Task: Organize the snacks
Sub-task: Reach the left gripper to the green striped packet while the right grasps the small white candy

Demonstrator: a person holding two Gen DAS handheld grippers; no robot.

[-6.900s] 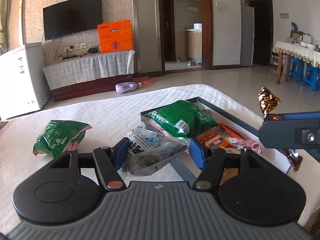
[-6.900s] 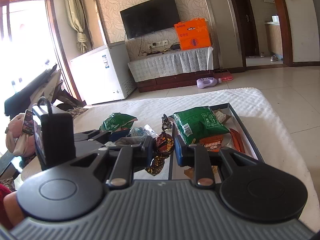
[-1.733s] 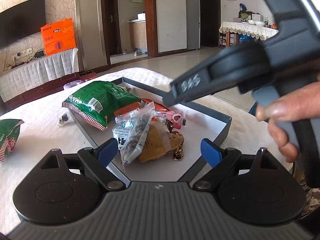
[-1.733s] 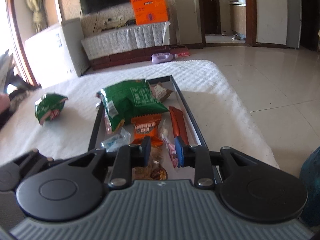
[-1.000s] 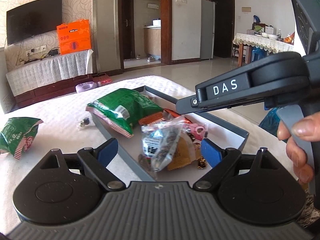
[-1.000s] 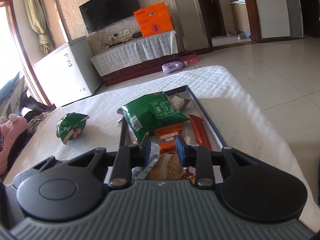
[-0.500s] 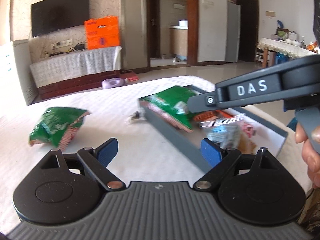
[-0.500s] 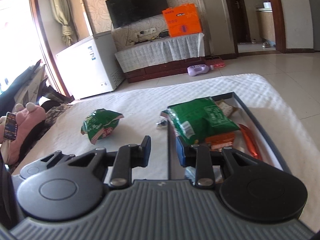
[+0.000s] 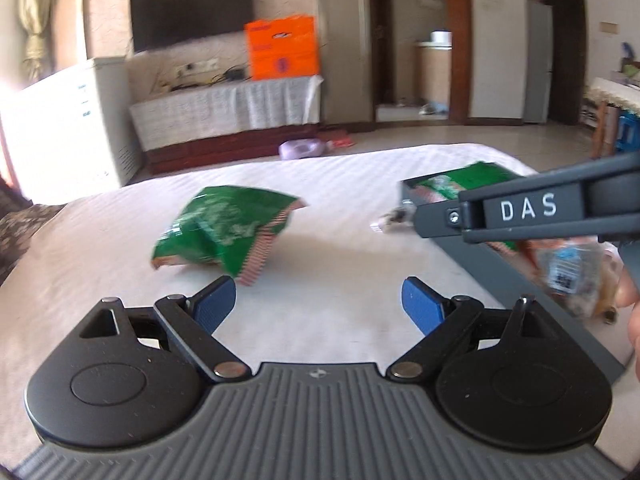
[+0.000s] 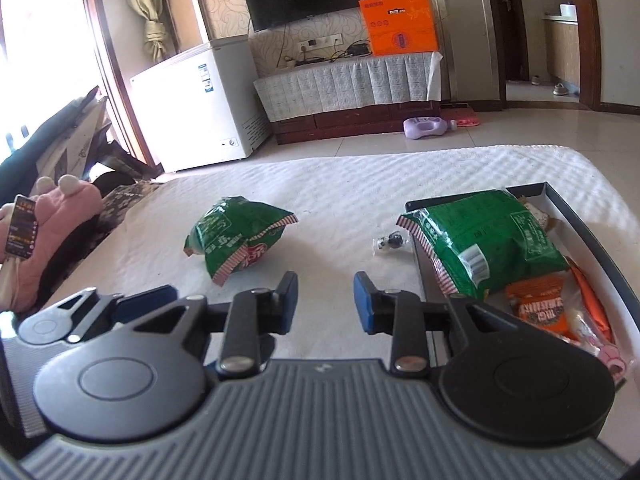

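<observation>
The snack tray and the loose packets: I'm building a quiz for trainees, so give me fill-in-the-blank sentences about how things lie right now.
1. The green bag lying apart from the tray rests on the ____ cloth.
2. The bag overhanging the tray's near corner is coloured ____.
3. The small clear packet lies ____ the tray.
4. Between the fingers of the left gripper there is ____.

Missing words: white; green; outside; nothing

**One green bag still outside the tray**

A crumpled green snack bag (image 10: 240,236) with a red-striped edge lies alone on the white-covered counter (image 10: 340,184), well apart from the dark-rimmed tray (image 10: 592,236). A second green bag (image 10: 492,240) lies across the tray's far end, orange packets (image 10: 540,308) beside it. A small clear-wrapped sweet (image 10: 390,243) sits just outside the tray's far corner.
</observation>
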